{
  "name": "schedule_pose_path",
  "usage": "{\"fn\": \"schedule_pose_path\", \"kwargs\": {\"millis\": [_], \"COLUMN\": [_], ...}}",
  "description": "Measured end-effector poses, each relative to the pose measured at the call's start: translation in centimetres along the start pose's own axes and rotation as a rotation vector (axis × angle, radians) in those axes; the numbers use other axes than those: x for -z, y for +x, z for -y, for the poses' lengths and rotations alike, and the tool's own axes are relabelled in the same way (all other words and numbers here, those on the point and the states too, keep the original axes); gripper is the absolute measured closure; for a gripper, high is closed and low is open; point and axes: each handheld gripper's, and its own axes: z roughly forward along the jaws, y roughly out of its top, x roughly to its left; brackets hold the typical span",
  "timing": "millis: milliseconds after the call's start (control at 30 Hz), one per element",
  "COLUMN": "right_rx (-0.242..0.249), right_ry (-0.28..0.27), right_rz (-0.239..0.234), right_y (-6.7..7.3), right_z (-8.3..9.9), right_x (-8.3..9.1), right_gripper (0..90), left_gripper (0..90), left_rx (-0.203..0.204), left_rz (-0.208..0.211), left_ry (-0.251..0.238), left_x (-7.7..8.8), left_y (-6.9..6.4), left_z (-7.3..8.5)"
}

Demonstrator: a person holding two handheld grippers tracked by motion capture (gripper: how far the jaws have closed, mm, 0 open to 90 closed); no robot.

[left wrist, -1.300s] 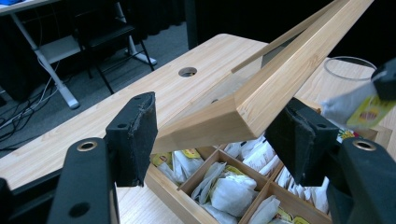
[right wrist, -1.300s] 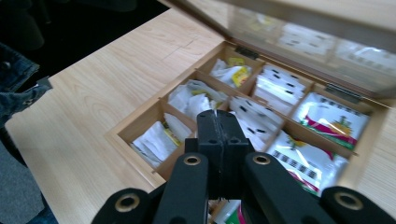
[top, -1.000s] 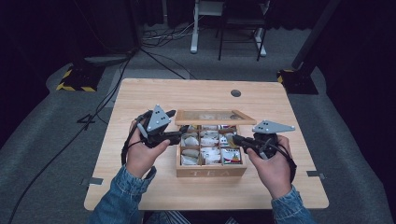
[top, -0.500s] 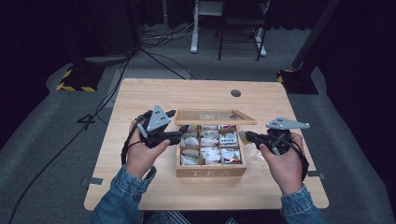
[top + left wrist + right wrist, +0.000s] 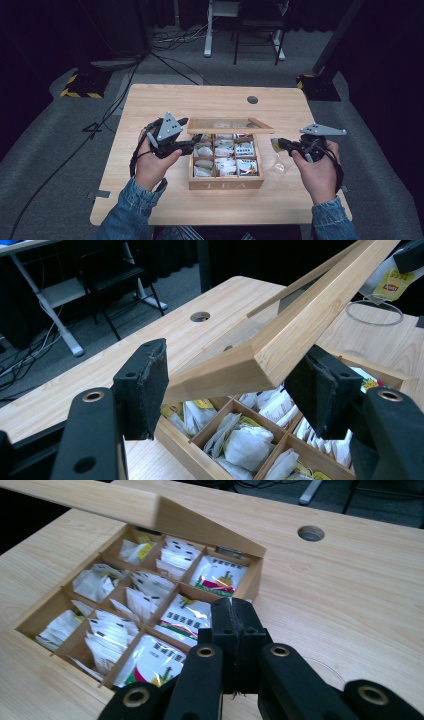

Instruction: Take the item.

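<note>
- We see a wooden tea box [image 5: 226, 176] sitting near the middle of the table [image 5: 165, 102], a bit closer to the person's edge.
- The box's lid [image 5: 230, 125] is lifted up. It has a wood frame with a see-through pane. It is still joined to the back wall of the box.
- Our left hand-held gripper [image 5: 235, 385] has its two black jaws on either side of the lid's corner. The jaws are partly spread, one on each side of the wood. The right jaw sits against the wood, but we cannot tell if both pads press on it.
- In the high view this left hand-held gripper [image 5: 192, 145] is just by the left back corner of the box.
- Inside the box there are small square rooms full of tea bags [image 5: 150, 597]. Some are plain white paper and some are shiny packets with red and green on them [image 5: 181, 615].
- Our right hand-held gripper [image 5: 234, 617] has its jaws pressed together. In the left gripper view, a yellow tea tag [image 5: 392, 284] hangs at them, so we think it pinches a tea bag.
- In the high view the right hand-held gripper [image 5: 276, 144] is off to the right of the box, near the table's right edge.
- A clear glass [image 5: 278, 164] stands on the table just under that gripper, between the box and the right hand [image 5: 316, 172].
- A round hole [image 5: 252, 99] is in the table near its far edge.
</note>
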Motion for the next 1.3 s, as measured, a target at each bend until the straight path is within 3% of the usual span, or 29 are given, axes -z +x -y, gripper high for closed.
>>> {"fn": "schedule_pose_path", "kwargs": {"millis": [567,833,1300], "right_rx": [-0.068,-0.085,-0.107], "right_ry": [0.038,0.078,0.159], "right_rz": [0.05,0.045,0.077], "right_y": [-2.9,-3.2,-4.5], "right_z": [1.8,2.3,3.1], "right_x": [0.7,0.2,-1.4], "right_gripper": [90.0,90.0,90.0], "left_gripper": [34.8,34.8,34.8], "left_rx": [0.0,0.0,0.0], "left_rz": [0.001,0.003,0.003], "left_ry": [0.0,0.0,0.001], "left_x": [0.0,0.0,0.0], "left_y": [0.0,0.0,0.0], "left_z": [0.0,0.0,0.0]}}
